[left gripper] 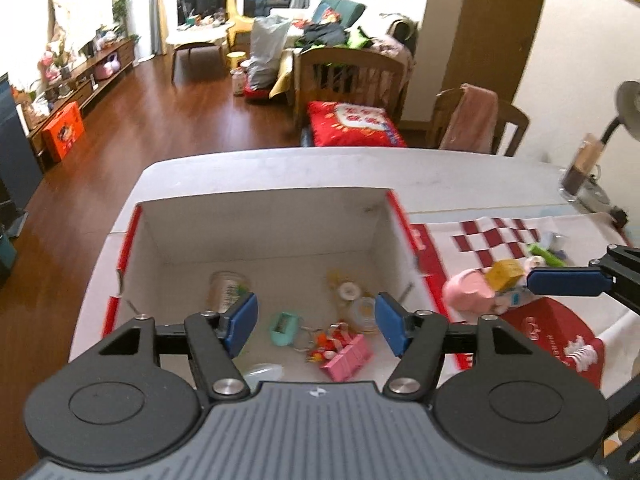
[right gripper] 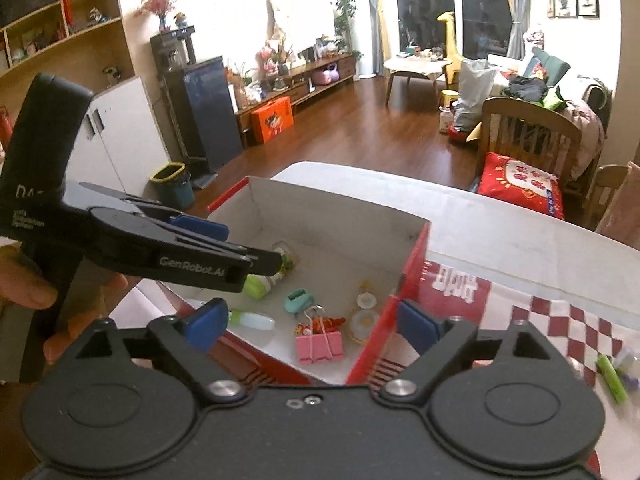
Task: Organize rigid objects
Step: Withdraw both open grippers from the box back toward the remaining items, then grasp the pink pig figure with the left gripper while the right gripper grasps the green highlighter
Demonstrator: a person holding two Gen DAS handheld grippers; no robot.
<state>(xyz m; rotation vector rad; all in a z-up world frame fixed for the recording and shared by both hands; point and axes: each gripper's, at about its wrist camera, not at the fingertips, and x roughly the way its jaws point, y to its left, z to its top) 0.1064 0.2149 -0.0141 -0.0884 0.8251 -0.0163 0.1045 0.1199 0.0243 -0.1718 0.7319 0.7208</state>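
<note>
Left wrist view: the left gripper (left gripper: 316,322) hangs over the box (left gripper: 264,210), jaws released with nothing between the blue pads (left gripper: 242,320). Below and between the pads, on the box floor, lie a teal case (left gripper: 283,327) and a pink clip (left gripper: 349,358) with a small orange-red toy (left gripper: 326,346) beside it. Past the left pad lies a clear jar (left gripper: 227,293) on its side; near the right pad sit round clear lids (left gripper: 362,310). Right of the gripper, outside the box on a red-and-white cloth (left gripper: 496,234), are a pink toy (left gripper: 470,292) and a yellow block (left gripper: 505,274). One pad of the right gripper (left gripper: 568,282) enters at the right edge, just beside the block.

Right wrist view: the right gripper (right gripper: 310,326) hangs above the box's near red corner (right gripper: 406,284), jaws wide apart and empty. Between its pads, lower in the box, lie the clip (right gripper: 319,346) and case (right gripper: 298,300). By its left pad lies a white bottle (right gripper: 256,320). The left gripper (right gripper: 236,246), held by a hand (right gripper: 28,284), reaches in from the left over the jar (right gripper: 286,258), jaws apart. Right of the gripper, a green stick (right gripper: 611,378) lies on the cloth.
</note>
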